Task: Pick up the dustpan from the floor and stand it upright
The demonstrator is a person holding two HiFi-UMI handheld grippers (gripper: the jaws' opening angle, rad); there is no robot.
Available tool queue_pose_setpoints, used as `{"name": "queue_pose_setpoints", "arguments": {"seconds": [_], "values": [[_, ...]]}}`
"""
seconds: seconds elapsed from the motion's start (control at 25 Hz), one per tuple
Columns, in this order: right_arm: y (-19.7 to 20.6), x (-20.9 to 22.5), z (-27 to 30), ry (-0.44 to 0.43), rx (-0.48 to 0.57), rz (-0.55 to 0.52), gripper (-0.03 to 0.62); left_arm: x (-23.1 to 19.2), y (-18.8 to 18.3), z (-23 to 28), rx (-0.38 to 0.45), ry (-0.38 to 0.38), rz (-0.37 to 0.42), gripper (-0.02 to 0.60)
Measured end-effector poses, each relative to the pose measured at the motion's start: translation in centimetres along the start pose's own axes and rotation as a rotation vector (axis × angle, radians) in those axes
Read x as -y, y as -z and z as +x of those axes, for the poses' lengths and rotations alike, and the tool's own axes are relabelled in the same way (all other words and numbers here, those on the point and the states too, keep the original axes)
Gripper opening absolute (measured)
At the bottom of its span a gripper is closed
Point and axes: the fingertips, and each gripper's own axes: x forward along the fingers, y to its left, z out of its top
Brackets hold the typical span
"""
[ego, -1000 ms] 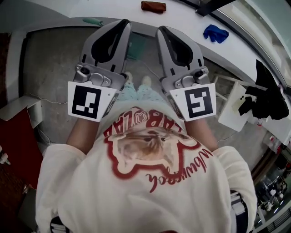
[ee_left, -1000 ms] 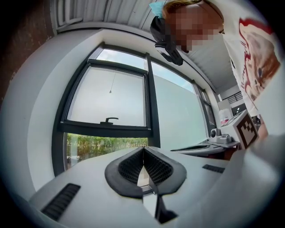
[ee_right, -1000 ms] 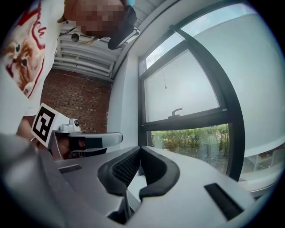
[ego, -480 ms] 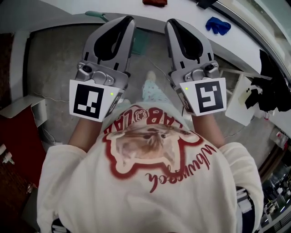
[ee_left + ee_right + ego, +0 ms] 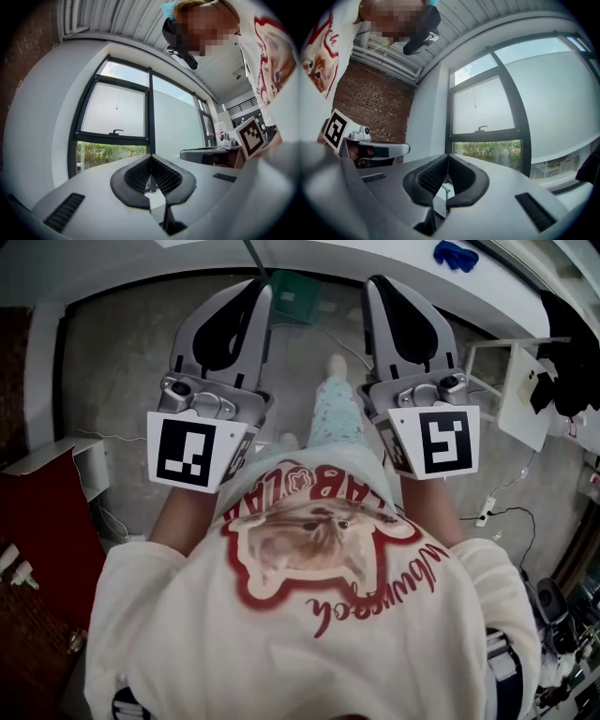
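While closed, left tool (image 5: 151,158), right tool (image 5: 448,157).

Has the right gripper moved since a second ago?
Yes. The right gripper drew back: its tongs overlapped the white counter, now only reach its edge.

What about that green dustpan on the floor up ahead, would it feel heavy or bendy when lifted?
The green dustpan looks like thin moulded plastic, so probably light and fairly stiff. Its smooth surface might slip in a pinch. Stood upright, it may tip easily, being light.
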Motion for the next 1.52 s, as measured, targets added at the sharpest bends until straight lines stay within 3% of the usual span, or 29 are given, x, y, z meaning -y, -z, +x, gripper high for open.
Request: {"name": "queue_pose_setpoints", "arguments": {"seconds": [0.2, 0.56, 0.84, 1.2, 1.32, 1.52], "values": [[-0.7, -6.6, -6.5, 0.074, 0.018, 0.033, 0.025, 0.9, -0.6, -8.9, 0.002, 0.021, -0.023, 0.020], [-3.7, -12.9, -12.8, 0.048, 0.021, 0.033, 0.025, 4.4, -3.1, -16.3, 0.036, 0.057, -0.033, 0.020], [-3.9, -14.9, -18.0, 0.023, 0.015, 0.055, 0.025, 8.3, -3.5, -19.7, 0.025, 0.056, -0.014, 0.020], [-3.2, -14.5, -30.9, 0.023, -0.002, 0.075, 0.025, 20.7, -3.4, -24.6, 0.014, 0.043, -0.049, 0.020], [-3.4, -14.9, -33.2, 0.011, -0.009, 0.078, 0.025, 22.8, -4.3, -26.8, 0.015, 0.018, -0.066, 0.020], [-4.6, -17.3, -35.1, 0.028, 0.011, 0.054, 0.025, 24.1, -4.9, -30.6, 0.017, 0.058, -0.040, 0.020]]}}
